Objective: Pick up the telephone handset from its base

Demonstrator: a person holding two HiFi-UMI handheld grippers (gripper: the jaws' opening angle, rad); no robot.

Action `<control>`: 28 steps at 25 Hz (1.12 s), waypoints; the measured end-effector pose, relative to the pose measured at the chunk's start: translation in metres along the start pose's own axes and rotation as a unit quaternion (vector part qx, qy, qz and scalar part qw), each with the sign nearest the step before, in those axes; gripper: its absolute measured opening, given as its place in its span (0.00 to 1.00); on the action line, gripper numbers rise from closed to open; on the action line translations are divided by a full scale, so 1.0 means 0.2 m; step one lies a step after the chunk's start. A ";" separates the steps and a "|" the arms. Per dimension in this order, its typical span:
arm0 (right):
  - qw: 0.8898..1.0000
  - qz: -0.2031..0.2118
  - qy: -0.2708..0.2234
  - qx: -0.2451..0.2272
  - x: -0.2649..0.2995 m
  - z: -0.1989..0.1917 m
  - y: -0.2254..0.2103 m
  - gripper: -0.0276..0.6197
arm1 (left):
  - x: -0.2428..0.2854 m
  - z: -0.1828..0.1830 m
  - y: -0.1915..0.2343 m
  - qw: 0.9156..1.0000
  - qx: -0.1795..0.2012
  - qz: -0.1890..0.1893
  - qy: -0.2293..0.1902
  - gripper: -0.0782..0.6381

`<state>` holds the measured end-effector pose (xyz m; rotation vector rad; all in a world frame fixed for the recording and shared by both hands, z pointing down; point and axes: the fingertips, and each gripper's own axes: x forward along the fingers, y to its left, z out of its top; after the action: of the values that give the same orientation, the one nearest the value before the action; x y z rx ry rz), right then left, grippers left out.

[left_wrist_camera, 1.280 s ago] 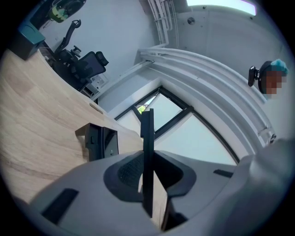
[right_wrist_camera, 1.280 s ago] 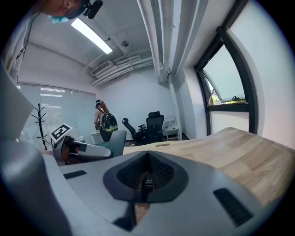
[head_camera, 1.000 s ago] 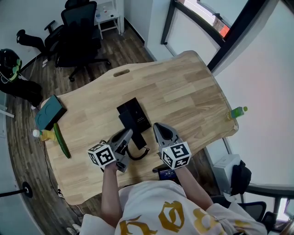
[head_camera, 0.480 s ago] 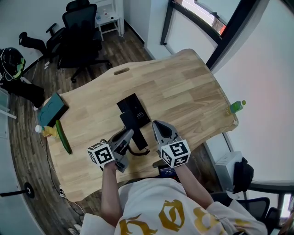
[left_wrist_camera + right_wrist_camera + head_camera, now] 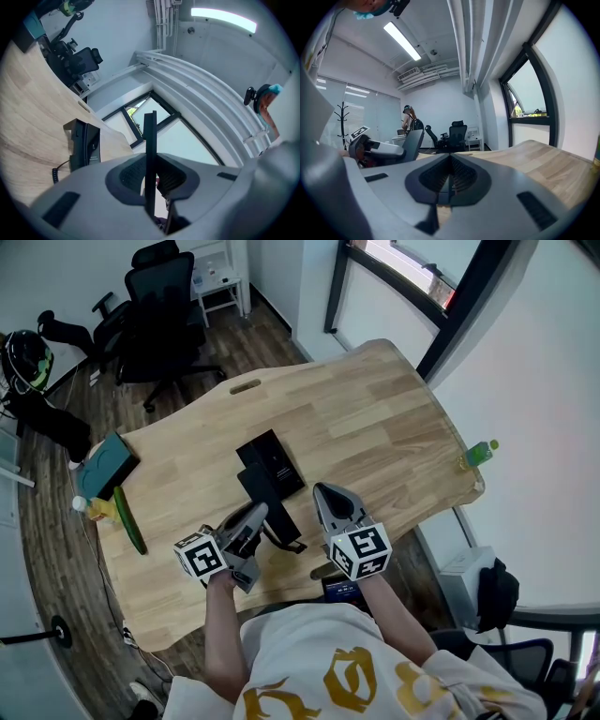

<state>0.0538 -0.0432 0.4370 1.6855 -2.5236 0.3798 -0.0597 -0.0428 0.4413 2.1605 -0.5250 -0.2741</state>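
Observation:
The black telephone base (image 5: 272,456) lies in the middle of the wooden table (image 5: 375,418). In the left gripper view the base (image 5: 85,143) shows ahead at the left, with the coiled cord (image 5: 56,172) below it. My left gripper (image 5: 255,515) is shut on the flat black handset (image 5: 274,501), which it holds just in front of the base; the cord (image 5: 284,545) hangs from it. Seen edge-on, the handset (image 5: 150,131) stands as a thin slab between the left gripper's (image 5: 150,161) jaws. My right gripper (image 5: 325,491) is beside it on the right, shut and empty (image 5: 450,177).
A green bottle (image 5: 480,453) stands at the table's right edge. A teal box (image 5: 105,465), a small yellow bottle (image 5: 92,510) and a long green object (image 5: 127,524) lie at the left end. A dark device (image 5: 339,589) sits by the front edge. Office chair (image 5: 159,306) behind.
My left gripper has come slightly up and toward me with the handset in it. The right gripper has shifted a little with it, still shut.

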 end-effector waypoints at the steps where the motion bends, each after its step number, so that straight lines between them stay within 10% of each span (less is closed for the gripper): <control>1: 1.000 0.000 0.000 0.000 0.00 0.00 0.00 0.05 | 0.00 0.00 0.00 1.000 0.000 -0.001 0.000 0.21; 28: 1.000 -0.002 0.013 -0.018 0.00 -0.02 0.00 0.05 | -0.02 -0.01 0.00 1.000 -0.002 -0.012 0.007 0.21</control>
<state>0.0528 -0.0427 0.4409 1.6623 -2.4929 0.3501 -0.0629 -0.0389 0.4428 2.1640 -0.4907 -0.2721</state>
